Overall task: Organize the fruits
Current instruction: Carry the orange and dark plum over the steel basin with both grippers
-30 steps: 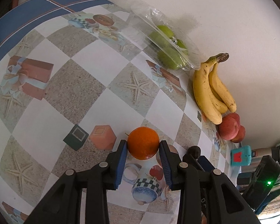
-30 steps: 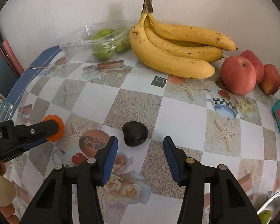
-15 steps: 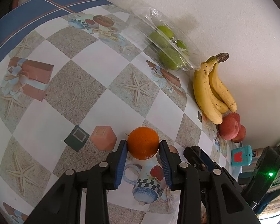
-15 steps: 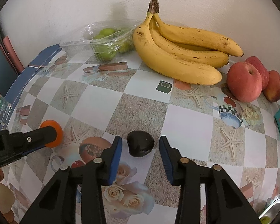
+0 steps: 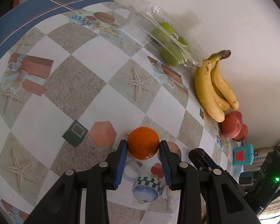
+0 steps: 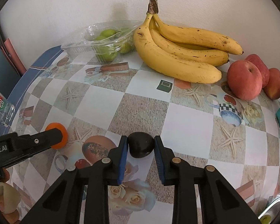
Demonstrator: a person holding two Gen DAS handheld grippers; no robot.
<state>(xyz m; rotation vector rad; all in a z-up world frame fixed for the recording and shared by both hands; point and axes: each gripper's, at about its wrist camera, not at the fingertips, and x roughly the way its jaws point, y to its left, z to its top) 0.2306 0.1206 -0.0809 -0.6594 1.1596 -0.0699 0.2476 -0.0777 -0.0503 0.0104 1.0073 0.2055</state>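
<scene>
Orange (image 5: 143, 142) clamped between pads of left gripper (image 5: 143, 165). Right gripper (image 6: 141, 160) jaws just closed on dark fruit (image 6: 141, 147), on tablecloth (image 6: 186, 123). Bananas (image 6: 179, 56), apples (image 6: 244, 79) already grouped ahead at wall. Two fruits judged left to place.

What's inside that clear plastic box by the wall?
Green round fruits sit inside the clear plastic box, with crinkled film over them. At least four show; their exact count is hidden behind film and bananas.

Two close wrist views angled down, sharing bananas (image 5: 212, 87) (image 6: 179, 50) by the wall
</scene>
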